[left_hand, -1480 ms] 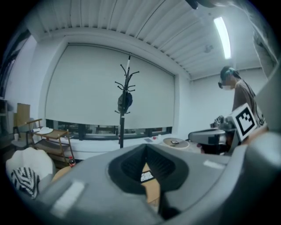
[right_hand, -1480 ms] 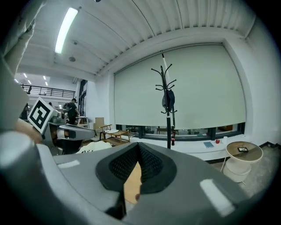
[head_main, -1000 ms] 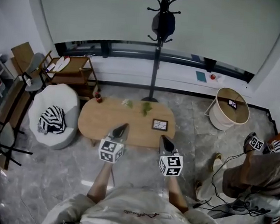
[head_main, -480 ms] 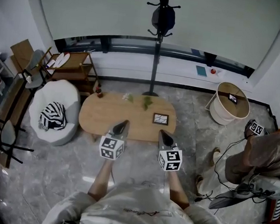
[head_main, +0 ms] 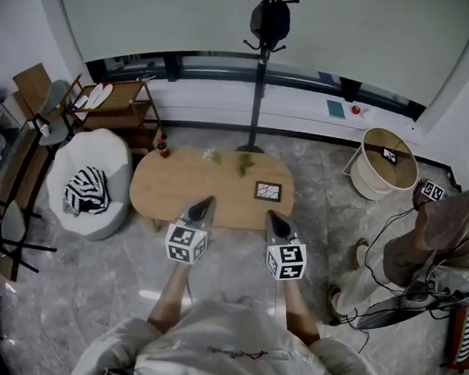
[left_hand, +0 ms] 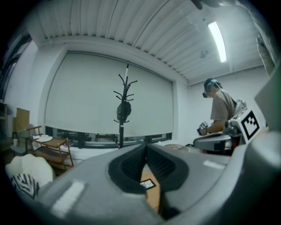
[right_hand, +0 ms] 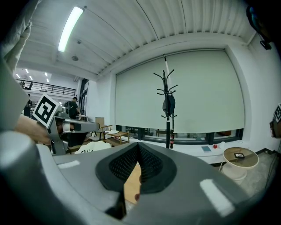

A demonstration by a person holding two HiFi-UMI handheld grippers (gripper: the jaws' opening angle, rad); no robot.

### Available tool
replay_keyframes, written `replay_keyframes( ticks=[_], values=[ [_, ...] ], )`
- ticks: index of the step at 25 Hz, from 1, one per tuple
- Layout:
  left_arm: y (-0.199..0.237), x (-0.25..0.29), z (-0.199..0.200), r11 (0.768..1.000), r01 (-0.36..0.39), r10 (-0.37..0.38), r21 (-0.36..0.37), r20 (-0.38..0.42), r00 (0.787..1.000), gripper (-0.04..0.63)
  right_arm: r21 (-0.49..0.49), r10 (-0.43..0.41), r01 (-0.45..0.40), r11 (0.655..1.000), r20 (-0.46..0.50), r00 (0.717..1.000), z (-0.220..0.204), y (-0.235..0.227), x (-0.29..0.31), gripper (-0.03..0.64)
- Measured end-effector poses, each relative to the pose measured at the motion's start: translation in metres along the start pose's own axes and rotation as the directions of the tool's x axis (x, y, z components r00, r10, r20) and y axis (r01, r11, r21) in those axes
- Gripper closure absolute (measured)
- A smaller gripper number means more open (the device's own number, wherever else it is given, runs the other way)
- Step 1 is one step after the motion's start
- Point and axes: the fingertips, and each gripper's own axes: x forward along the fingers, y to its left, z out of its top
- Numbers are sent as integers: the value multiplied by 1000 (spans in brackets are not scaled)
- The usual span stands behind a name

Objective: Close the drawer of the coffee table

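Note:
The oval wooden coffee table [head_main: 209, 190] stands ahead of me on the grey stone floor. From the head view I cannot make out its drawer. My left gripper [head_main: 206, 201] hangs over the table's near edge, jaws shut, nothing between them. My right gripper [head_main: 272, 217] hovers beside it at the same edge, also shut and empty. In the left gripper view the closed left gripper [left_hand: 145, 145] points across the tabletop [left_hand: 152, 195] at a small framed card [left_hand: 147, 185]. In the right gripper view the right gripper [right_hand: 138, 145] is closed above the tabletop [right_hand: 131, 186].
A white beanbag chair [head_main: 86, 185] with a striped cushion sits left of the table, and a wooden trolley [head_main: 116, 110] stands behind it. A coat stand [head_main: 260, 70] rises behind the table. At the right are a round side table [head_main: 383, 174], a person [head_main: 444, 240] and floor cables [head_main: 371, 307].
The head view has tilted slightly, so the table sits higher in frame. Both grippers keep their place at the table's near edge. The person at the right has shifted.

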Motion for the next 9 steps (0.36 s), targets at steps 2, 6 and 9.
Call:
replay_keyframes(
  ticks=[2,6,9],
  values=[
    [1,1,-2,1000,0,0,-1,-2,1000,595,0,2,-2,1000,-1,1000,-1,-1,1,611],
    [3,4,-4,1000,3,-3,-5,4,1000,595,-3,2,-2,1000,0,1000,-2,-2,5,611],
    [5,4,-7,1000,5,-5,-3,5,1000,595,-5,-7,7,1000,-2,1000,-6,-3,5,611]
  ],
)
